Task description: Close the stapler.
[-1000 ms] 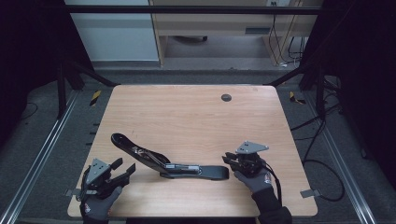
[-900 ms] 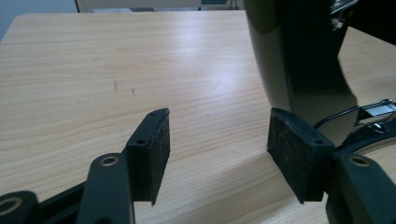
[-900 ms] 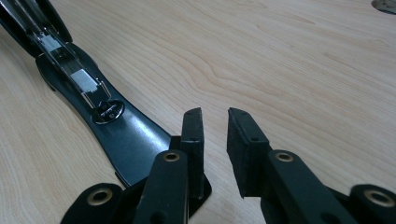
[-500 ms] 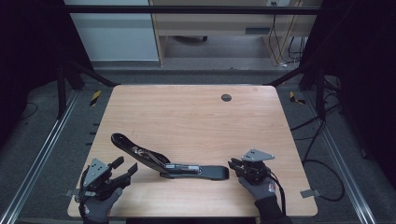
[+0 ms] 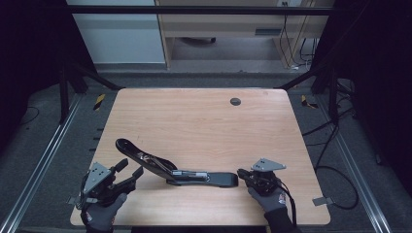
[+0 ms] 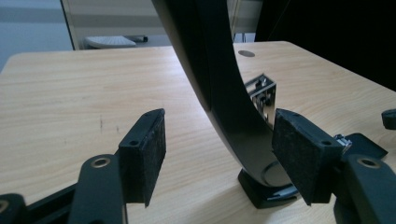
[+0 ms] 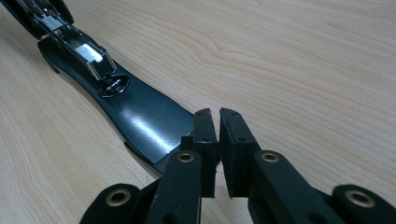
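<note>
A black stapler lies swung open on the wooden table, its base flat and its top arm slanting up to the left. My left gripper is at the raised arm's end, and its jaws have just been opening. In the left gripper view the stapler arm rises between the pads of that gripper, close to the right pad. My right gripper is at the base's right end. Its jaws have just been closing. In the right gripper view its pads stand almost together with nothing between them, beside the stapler base.
A round cable hole sits near the table's far edge. Black frame legs and cables stand around the table on the grey floor. Both gloved hands are close to the table's near edge.
The right gripper's jaws have closed and the hand has drawn slightly toward the near edge. The left gripper stays by the stapler arm, a little higher. The stapler has not moved.
</note>
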Demonstrator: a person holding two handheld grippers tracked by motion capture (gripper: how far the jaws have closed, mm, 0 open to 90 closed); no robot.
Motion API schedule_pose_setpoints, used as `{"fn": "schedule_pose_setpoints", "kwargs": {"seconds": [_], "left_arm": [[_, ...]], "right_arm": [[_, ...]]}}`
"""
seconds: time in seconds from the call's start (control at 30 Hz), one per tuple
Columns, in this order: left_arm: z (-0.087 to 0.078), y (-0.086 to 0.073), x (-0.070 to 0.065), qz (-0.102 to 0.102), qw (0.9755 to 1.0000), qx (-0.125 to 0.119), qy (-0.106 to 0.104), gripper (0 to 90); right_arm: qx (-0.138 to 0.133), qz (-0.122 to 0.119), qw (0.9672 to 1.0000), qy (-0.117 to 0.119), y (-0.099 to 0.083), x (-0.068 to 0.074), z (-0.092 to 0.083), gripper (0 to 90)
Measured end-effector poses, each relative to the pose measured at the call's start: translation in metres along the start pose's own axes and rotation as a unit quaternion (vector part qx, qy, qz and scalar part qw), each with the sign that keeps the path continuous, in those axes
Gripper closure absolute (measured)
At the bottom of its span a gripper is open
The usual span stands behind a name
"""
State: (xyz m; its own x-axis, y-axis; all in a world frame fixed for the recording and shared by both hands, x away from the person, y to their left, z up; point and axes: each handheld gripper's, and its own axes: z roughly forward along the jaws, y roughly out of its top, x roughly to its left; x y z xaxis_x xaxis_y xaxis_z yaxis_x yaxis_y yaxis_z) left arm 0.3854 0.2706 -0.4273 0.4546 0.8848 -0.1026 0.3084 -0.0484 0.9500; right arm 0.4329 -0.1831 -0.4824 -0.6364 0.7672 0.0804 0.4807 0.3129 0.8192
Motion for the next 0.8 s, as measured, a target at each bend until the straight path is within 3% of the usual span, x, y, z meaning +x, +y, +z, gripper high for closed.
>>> {"fn": "schedule_pose_setpoints", "kwargs": {"seconds": [0.27, 0.57, 0.8], "left_arm": [[0.0, 0.015, 0.003, -0.009, 0.9997, -0.023, 0.004, 34.6], [0.005, 0.021, 0.005, -0.01, 0.9993, -0.034, 0.01, 36.1], [0.009, 0.029, 0.007, -0.016, 0.9986, -0.049, 0.016, 43.8]], "right_arm": [[0.004, -0.002, 0.9999, 0.014, 0.001, 0.007, 0.003, 90.0], [0.003, 0.002, 0.9999, 0.015, 0.001, 0.009, 0.005, 90.0], [0.006, 0.005, 0.9998, 0.02, 0.001, 0.012, 0.006, 90.0]]}}
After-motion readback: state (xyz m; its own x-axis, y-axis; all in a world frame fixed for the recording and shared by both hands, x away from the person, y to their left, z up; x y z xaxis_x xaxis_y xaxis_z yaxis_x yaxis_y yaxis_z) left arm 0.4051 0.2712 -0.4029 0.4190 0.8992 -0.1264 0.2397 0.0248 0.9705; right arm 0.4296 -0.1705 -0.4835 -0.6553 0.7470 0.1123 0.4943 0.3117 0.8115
